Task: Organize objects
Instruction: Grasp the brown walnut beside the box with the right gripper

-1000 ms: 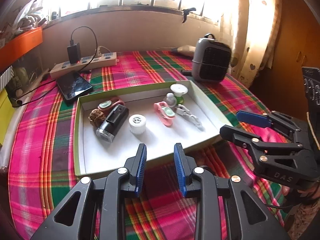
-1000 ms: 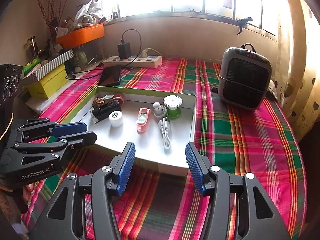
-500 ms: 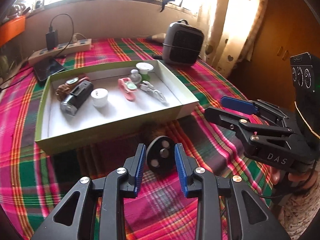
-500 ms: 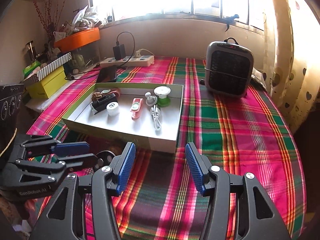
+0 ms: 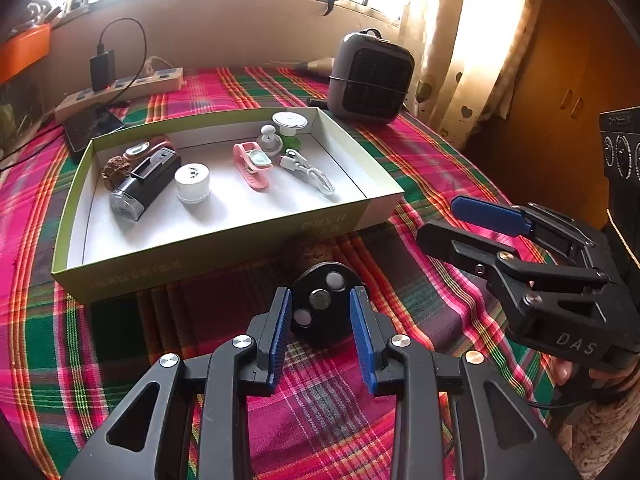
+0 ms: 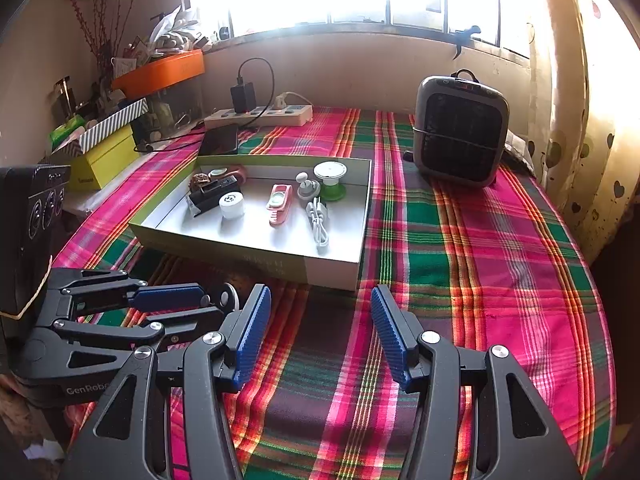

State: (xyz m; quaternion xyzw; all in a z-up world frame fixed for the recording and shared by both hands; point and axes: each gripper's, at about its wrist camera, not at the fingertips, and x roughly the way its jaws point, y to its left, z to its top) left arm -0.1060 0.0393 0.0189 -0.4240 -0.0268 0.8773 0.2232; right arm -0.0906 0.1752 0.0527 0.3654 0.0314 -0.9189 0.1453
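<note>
Box [image 5: 224, 248] mid-cloth [image 6: 480, 280]. In box, left to right: nut [image 5: 116, 168], torch [image 5: 144, 184], cap [image 5: 192, 184], clip [image 5: 252, 164], cable [image 5: 308, 168]; spool [image 5: 290, 124] at far right corner. Disc [image 5: 320, 300] on cloth just near of box, between left gripper [image 5: 320, 316] fingers. Right gripper [image 6: 320, 320] right of it. Heater [image 6: 460, 132] far right of box. Power strip [image 6: 260, 114], phone [image 6: 220, 140] far left.

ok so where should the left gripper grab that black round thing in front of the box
By its rim, on the two opposite outer edges. The black disc lies on the cloth, tilted up toward the left gripper, whose open pads already flank it. Come from the near side, angled downward, and close across its width; the studded face offers nothing to pinch.
</note>
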